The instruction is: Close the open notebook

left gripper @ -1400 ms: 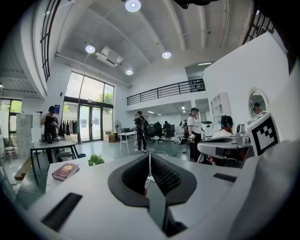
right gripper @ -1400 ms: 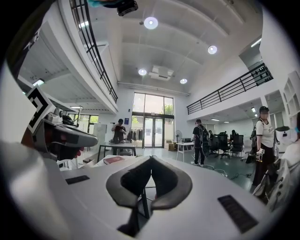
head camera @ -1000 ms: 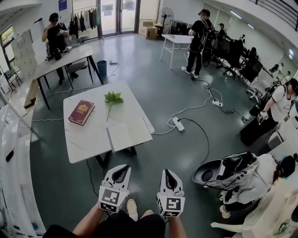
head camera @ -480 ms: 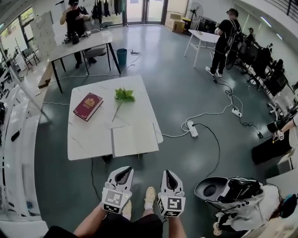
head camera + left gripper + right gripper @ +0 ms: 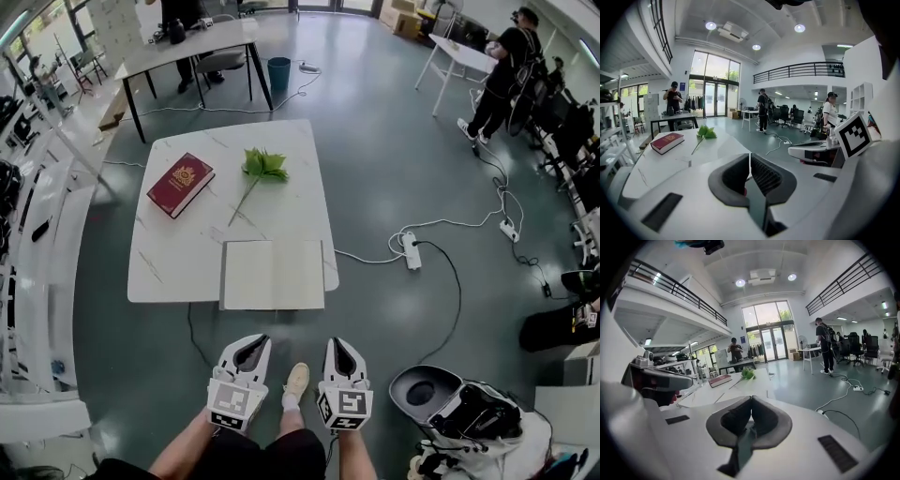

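- White table [image 5: 178,262]: rectangular, faintly veined top; seen at the centre of the head view, stood on a grey floor [image 5: 384,169].
- Red book [image 5: 180,184]: closed, gold emblem on the cover; laid flat at the table's upper left, angled to its edges.
- Green leafy sprig [image 5: 262,167]: laid right of the book and apart from it, leaves toward the frame's top, thin stem running down-left.
- Open notebook [image 5: 273,275]: blank pale pages turned up; laid flat along the table's lower edge, right of centre.
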Demonstrator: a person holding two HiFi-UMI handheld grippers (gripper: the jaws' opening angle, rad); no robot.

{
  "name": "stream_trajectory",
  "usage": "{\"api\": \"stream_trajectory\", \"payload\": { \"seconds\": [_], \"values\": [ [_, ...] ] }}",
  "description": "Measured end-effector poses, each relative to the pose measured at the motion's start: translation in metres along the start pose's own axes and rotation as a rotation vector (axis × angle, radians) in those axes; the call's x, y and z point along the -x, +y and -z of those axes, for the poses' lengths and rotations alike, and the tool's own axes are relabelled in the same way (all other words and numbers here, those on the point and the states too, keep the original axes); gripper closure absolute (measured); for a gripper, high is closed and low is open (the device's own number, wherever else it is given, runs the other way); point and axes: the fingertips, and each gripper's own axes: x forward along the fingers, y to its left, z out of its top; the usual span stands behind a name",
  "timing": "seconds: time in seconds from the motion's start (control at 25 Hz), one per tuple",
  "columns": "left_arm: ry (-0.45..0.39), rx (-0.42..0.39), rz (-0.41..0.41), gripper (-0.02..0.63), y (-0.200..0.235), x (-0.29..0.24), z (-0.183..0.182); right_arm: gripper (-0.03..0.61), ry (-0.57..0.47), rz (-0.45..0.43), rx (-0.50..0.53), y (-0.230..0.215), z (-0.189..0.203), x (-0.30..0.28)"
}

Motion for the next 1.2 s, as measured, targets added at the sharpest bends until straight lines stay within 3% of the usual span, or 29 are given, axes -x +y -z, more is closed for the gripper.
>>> {"api": "stream_trajectory", "payload": {
  "seconds": [0.04,0.12,0.4,0.92,1.2],
  "values": [
    [0.01,0.005,-0.01,0.583,0.002,-0.007,0.005,0.561,0.008,-0.015,-0.009,-0.004,0.004,-0.009],
    [0.028,0.013,-0.031,0.583,0.008,-0.019,0.012,0.434,0.036,-0.059,-0.038,-0.01,0.014,-0.027],
    [0.066,0.034,-0.093,0.583,0.024,-0.049,0.022,0.376,0.143,-0.129,-0.105,-0.033,0.048,-0.089],
    [0.112,0.082,-0.152,0.583,0.044,-0.079,0.05,0.342,0.295,-0.205,-0.162,-0.048,0.106,-0.168],
    [0.134,0.106,-0.181,0.583,0.053,-0.078,0.06,0.342,0.318,-0.277,-0.302,-0.045,0.12,-0.185]
  ]
}}
